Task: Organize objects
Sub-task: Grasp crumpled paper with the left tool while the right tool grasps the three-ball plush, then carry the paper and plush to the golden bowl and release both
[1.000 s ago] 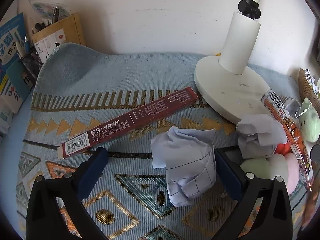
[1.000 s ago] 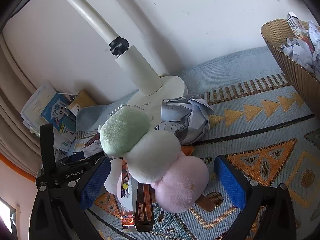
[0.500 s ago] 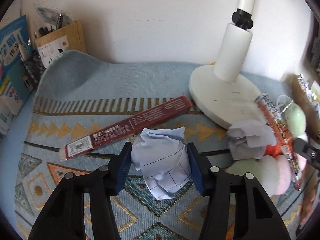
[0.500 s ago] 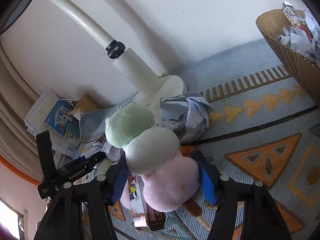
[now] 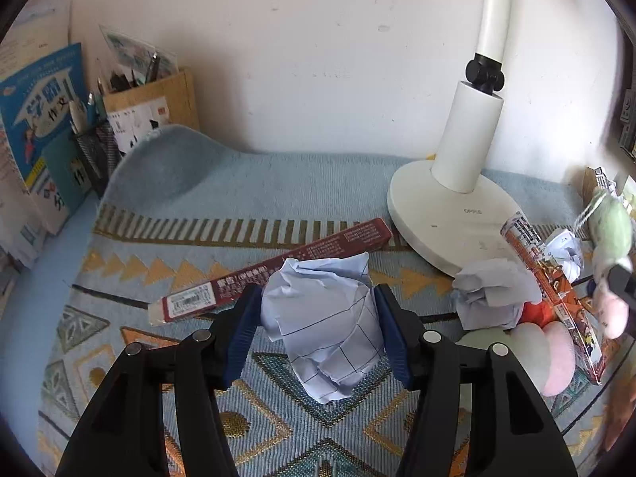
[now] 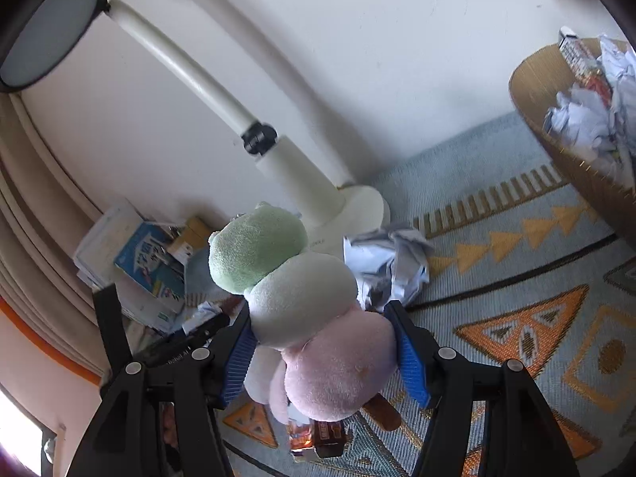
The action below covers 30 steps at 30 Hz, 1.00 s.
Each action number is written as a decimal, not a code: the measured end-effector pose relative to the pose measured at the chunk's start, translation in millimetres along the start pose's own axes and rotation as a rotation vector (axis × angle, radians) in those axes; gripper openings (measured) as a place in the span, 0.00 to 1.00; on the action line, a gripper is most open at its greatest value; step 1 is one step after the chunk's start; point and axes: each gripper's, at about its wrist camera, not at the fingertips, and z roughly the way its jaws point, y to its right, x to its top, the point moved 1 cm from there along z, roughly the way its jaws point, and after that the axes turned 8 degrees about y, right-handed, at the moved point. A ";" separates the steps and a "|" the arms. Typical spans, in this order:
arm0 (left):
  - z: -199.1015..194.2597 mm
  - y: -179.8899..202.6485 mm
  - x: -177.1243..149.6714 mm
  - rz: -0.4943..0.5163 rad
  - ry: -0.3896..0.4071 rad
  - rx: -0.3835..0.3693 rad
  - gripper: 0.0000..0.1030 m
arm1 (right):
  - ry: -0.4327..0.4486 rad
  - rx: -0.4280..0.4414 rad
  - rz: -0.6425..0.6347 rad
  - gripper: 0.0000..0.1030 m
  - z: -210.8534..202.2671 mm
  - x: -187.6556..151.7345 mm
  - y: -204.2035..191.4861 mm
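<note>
My left gripper (image 5: 316, 328) is shut on a crumpled ball of lined paper (image 5: 326, 326) and holds it above the patterned blue mat (image 5: 238, 198). My right gripper (image 6: 324, 348) is shut on a plush toy of green, white and pink balls (image 6: 302, 298) and has it lifted off the mat; it shows blurred at the right edge of the left wrist view (image 5: 610, 238). A dark red long box (image 5: 270, 274) lies on the mat behind the paper ball. A second paper ball (image 5: 491, 294) lies by the lamp base.
A white desk lamp (image 5: 453, 206) stands at the back right. A brown basket (image 6: 572, 151) holding crumpled paper is at the far right. An orange snack packet (image 5: 548, 278) and another plush (image 5: 544, 353) lie right. Books (image 5: 35, 119) and a pen holder (image 5: 95, 147) stand left.
Both grippers closed from wide open: the left onto the paper ball, the right onto the plush. Both objects have since risen off the mat.
</note>
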 end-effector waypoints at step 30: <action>-100.5 245.0 85.1 0.107 0.302 -0.419 0.53 | 0.260 -0.281 -0.063 0.61 -175.5 155.3 50.6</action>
